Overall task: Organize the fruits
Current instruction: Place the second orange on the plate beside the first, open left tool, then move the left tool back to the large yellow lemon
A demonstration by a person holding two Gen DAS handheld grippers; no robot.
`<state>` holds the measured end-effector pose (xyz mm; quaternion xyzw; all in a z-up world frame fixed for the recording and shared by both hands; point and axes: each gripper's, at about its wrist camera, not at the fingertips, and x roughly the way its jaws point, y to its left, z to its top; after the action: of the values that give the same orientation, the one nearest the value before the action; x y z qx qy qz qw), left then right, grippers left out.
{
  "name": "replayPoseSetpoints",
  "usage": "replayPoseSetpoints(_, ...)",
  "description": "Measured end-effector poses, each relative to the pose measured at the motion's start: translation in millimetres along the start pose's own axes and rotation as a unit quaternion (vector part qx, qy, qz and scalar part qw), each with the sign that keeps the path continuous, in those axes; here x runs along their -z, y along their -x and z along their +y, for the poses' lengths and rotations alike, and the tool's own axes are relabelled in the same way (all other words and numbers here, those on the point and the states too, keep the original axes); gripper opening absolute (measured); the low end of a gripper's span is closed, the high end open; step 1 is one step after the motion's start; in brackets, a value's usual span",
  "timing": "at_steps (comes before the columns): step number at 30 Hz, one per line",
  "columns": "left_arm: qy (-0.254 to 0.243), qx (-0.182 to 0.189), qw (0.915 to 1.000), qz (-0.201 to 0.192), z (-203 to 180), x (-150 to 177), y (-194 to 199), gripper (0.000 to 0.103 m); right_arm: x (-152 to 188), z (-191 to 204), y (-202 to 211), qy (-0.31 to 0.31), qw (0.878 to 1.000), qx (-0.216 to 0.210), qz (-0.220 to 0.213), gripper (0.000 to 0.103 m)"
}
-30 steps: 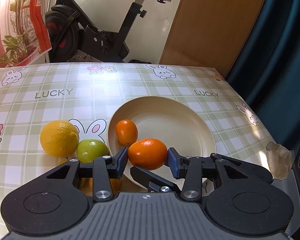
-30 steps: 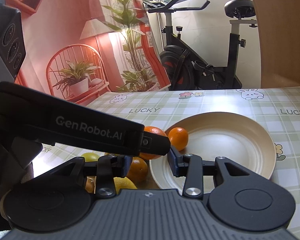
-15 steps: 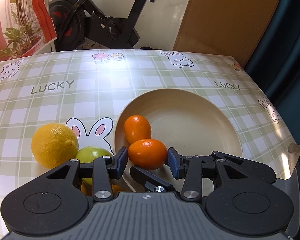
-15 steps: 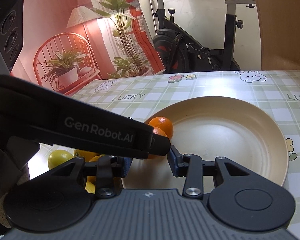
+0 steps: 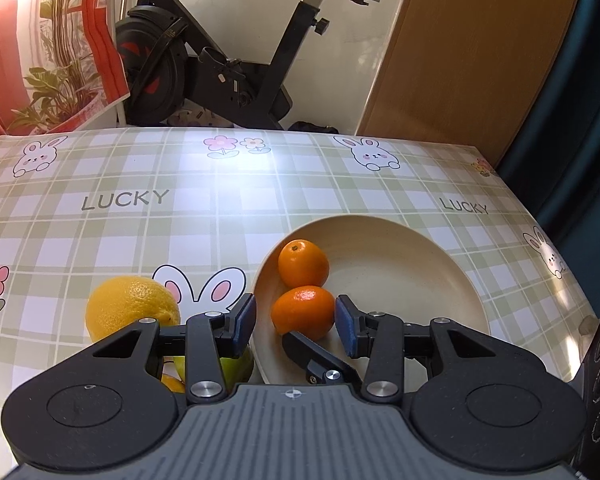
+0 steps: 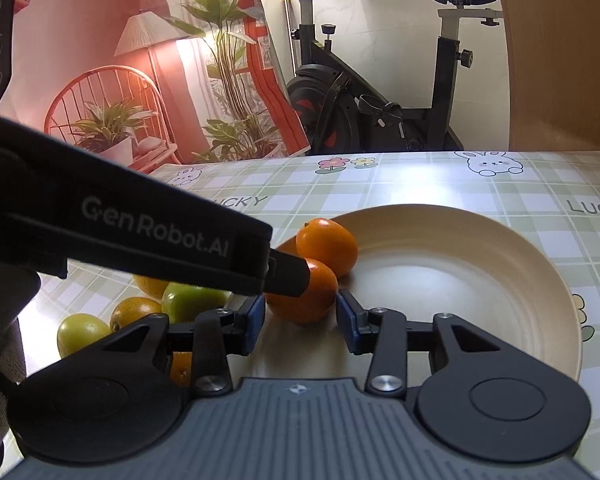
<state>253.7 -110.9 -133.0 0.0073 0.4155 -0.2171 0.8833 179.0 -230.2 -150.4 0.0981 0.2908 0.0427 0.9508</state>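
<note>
Oranges first: the nearer orange (image 5: 303,312) sits on the near left part of the cream plate (image 5: 440,264), and both tools are crowded around it. The right gripper (image 6: 300,312) has its jaws just opening, the orange between them but, as far as I can see, no longer squeezed. The left gripper (image 5: 296,316) is spread too, with a clear gap at its left pad and the right pad close against the peel. One of its black fingers reaches across the top of the fruit in the right wrist view. Just behind, touching it, the second orange (image 5: 303,263) lies in the plate as well. Off the plate's left side, a lemon (image 5: 132,308) and a green fruit (image 6: 192,300) wait on the checked tablecloth (image 5: 220,208). Beyond the table stands an exercise bike (image 5: 228,64).
</note>
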Motion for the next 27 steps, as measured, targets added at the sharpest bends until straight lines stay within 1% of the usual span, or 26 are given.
replayPoseSetpoints(2,0.000,0.000,1.0000,-0.009,-1.3,-0.3,5.2,0.045,0.8,-1.4,6.5,-0.006,1.000,0.004,-0.017,0.043)
replayPoseSetpoints(5,-0.004,-0.006,0.9997,-0.024,-2.1,1.1,15.0,0.045,7.3,-5.0,25.9,-0.024,0.998,0.012,-0.060,0.043)
replayPoseSetpoints(8,-0.002,-0.019,0.9993,-0.031,-2.4,5.1,24.1,0.046,15.1,-6.1,42.3,-0.034,0.996,0.024,-0.078,0.044)
replayPoseSetpoints(16,0.006,-0.022,0.9978,-0.063,1.0,22.6,59.5,0.046,22.2,-7.8,59.3,-0.049,0.996,0.029,-0.067,0.044)
replayPoseSetpoints(20,0.006,-0.031,0.9967,-0.075,6.1,35.4,74.9,0.046,25.1,-2.0,62.7,-0.037,0.997,0.032,-0.062,0.044)
replayPoseSetpoints(22,0.006,-0.038,0.9961,-0.080,7.9,41.7,80.1,0.046,27.1,1.4,63.9,-0.029,0.997,0.030,-0.058,0.049)
replayPoseSetpoints(27,0.015,-0.046,0.9953,-0.084,15.9,54.9,89.1,0.046,32.6,6.6,67.9,-0.020,0.998,0.028,-0.054,0.049)
